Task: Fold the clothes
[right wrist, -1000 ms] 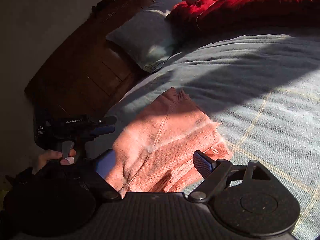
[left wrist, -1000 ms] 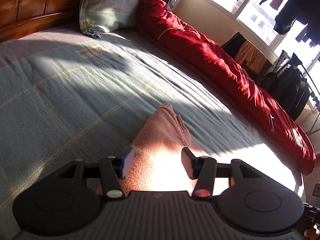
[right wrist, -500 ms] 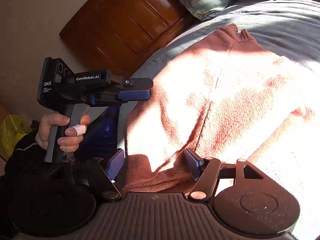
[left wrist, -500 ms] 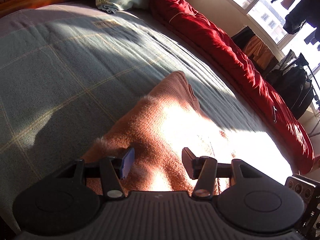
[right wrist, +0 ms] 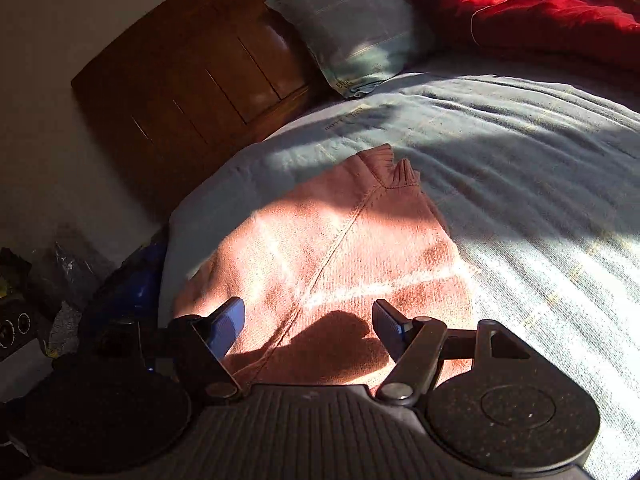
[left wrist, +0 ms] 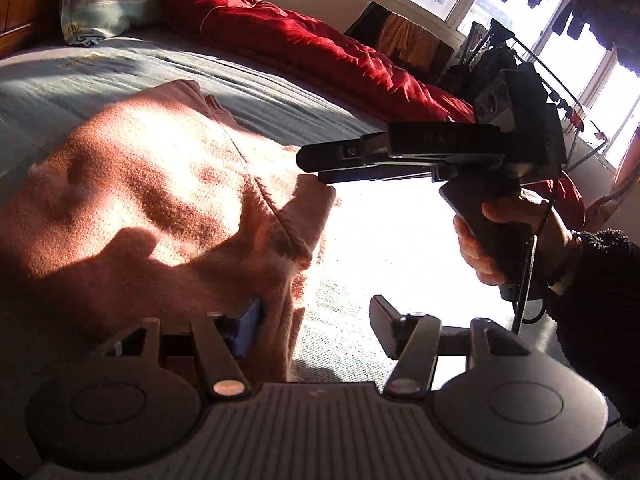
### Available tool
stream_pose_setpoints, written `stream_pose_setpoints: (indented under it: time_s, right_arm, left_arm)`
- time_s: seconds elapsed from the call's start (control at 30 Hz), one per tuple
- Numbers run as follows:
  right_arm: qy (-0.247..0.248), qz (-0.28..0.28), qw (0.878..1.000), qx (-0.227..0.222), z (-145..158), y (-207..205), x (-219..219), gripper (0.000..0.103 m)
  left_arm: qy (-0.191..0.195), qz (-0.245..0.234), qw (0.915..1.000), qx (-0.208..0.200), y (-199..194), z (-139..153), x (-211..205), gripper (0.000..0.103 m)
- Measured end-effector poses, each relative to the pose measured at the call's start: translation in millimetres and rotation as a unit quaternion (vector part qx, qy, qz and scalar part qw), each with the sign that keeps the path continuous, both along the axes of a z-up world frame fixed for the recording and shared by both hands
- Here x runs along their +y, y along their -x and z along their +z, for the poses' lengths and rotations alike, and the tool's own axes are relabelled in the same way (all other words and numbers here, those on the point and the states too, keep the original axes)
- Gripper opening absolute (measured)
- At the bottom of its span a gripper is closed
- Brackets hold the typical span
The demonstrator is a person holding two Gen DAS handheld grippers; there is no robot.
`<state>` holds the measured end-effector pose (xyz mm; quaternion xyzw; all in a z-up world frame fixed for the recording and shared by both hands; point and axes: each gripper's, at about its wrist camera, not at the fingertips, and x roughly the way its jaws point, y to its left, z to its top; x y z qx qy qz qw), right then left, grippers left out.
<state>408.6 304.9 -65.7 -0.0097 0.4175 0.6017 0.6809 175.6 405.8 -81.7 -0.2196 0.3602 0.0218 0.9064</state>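
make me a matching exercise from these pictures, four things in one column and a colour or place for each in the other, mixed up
Things:
1. sweater
2. quilt
3. pillow
4. headboard

Descriptions:
A. brown wood, at the end of the bed
B. red, bunched along the far side of the bed
C. pink knit, spread on the bedspread in front of both tools
D. grey-green, leaning against the wood

Pairs: 1-C, 2-B, 3-D, 4-A

Bed with a wooden headboard

The bed (right wrist: 520, 168) (grey-blue checked cover) bears a pink knit sweater (right wrist: 332, 256), a pillow (right wrist: 360, 20) and a red quilt (left wrist: 304, 44).
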Motion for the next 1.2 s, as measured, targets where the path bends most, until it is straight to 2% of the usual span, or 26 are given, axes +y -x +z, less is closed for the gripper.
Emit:
stream_pose_setpoints:
  time_s: [0.07,0.17,0.33,0.4,0.5,0.6,0.67,0.87,0.9,1.0,1.2]
  right_arm:
    - [0.02,-0.006,1.0,-0.003,-10,-6,5,0.074]
    - [0.049,-0.015,0.999,-0.008,-25,-16,12,0.074]
    - [0.033,-0.012,0.998,-0.048,6,-5,6,0.075]
    - [0.029,-0.026,0.998,-0.052,13,0,-2,0.076]
    - [0.022,-0.031,0.999,-0.036,15,15,-15,0.077]
    - [0.01,-0.031,0.999,-0.029,22,33,-33,0.077]
    - [0.0,-0.028,0.999,-0.028,28,45,-45,0.078]
    - [-0.016,-0.032,0.998,-0.048,46,73,-79,0.083]
    - [-0.018,-0.034,0.998,-0.049,48,74,-82,0.083]
    - [-0.024,-0.04,0.998,-0.051,52,80,-89,0.085]
    - [-0.032,-0.049,0.997,-0.05,57,91,-102,0.086]
  left_arm:
    - [0.0,0.005,1.0,-0.001,3,-6,-2,0.061]
    - [0.009,0.01,0.9998,-0.011,8,7,8,0.062]
    - [-0.05,0.052,0.9961,-0.051,5,47,47,0.062]
    - [-0.051,0.065,0.9948,-0.059,-12,54,70,0.062]
    - [-0.051,0.085,0.9936,-0.053,-50,52,101,0.062]
    - [-0.03,0.112,0.9933,-0.003,-87,19,130,0.06]
    - [-0.043,0.117,0.9921,0.003,-95,0,136,0.061]
    - [-0.036,0.119,0.9919,0.025,-102,15,138,0.061]
    - [-0.032,0.12,0.9919,0.024,-103,21,139,0.061]
    - [-0.05,0.104,0.9933,0.005,-119,35,136,0.062]
    - [-0.09,0.105,0.9883,0.063,-159,2,130,0.064]
